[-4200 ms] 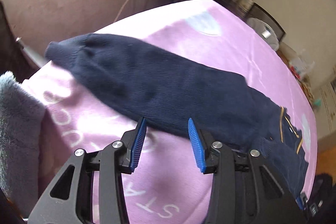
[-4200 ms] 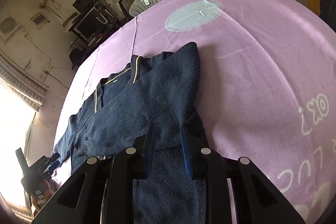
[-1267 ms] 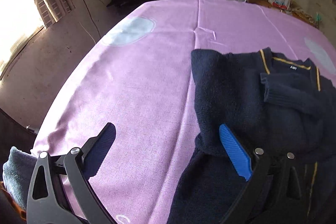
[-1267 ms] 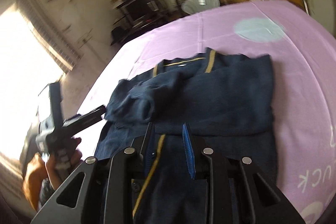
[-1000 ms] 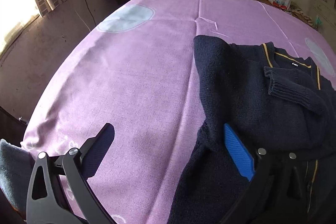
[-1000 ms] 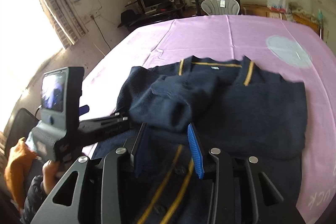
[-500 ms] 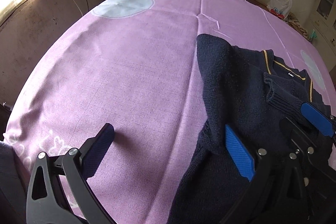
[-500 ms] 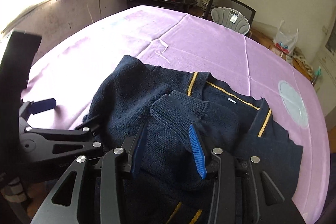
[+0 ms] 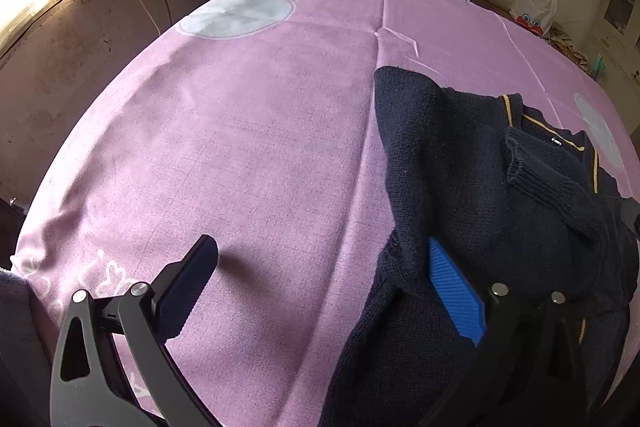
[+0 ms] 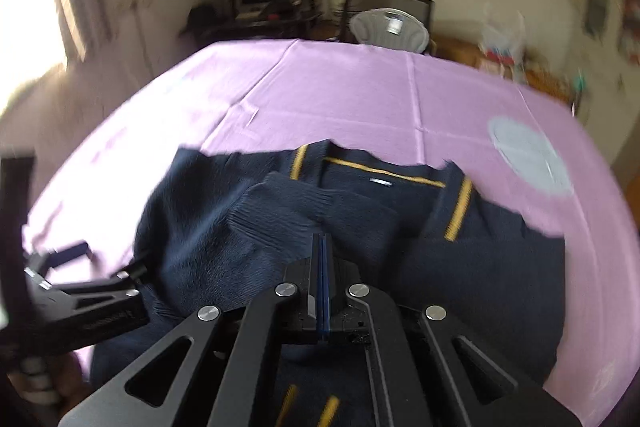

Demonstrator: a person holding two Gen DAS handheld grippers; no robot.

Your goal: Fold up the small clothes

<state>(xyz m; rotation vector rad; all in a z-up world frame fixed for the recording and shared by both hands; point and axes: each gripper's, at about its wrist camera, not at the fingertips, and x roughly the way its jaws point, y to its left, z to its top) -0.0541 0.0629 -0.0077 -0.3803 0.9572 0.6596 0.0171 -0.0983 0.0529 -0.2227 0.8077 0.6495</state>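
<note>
Left wrist view. The navy cardigan is lying at 3 to 5 o'clock on the pink-clothed worktop, its left edge running down from about 1 o'clock. A folded sleeve cuff is resting on top near the yellow-trimmed collar. Bare cloth is spreading wide from 9 to 12 o'clock, out to the worktop's rounded far edge. The left gripper is sitting low, jaws spread wide and holding nothing: the black finger over bare cloth, the blue-padded finger at the cardigan's edge.

Right wrist view, blurred. The cardigan is filling the centre, with open cloth from 10 to 2 o'clock. The right gripper is pointing toward 12 o'clock, jaws pressed together at the sleeve; whether knit is pinched between them cannot be told. The left gripper is reaching in at 8 o'clock.
</note>
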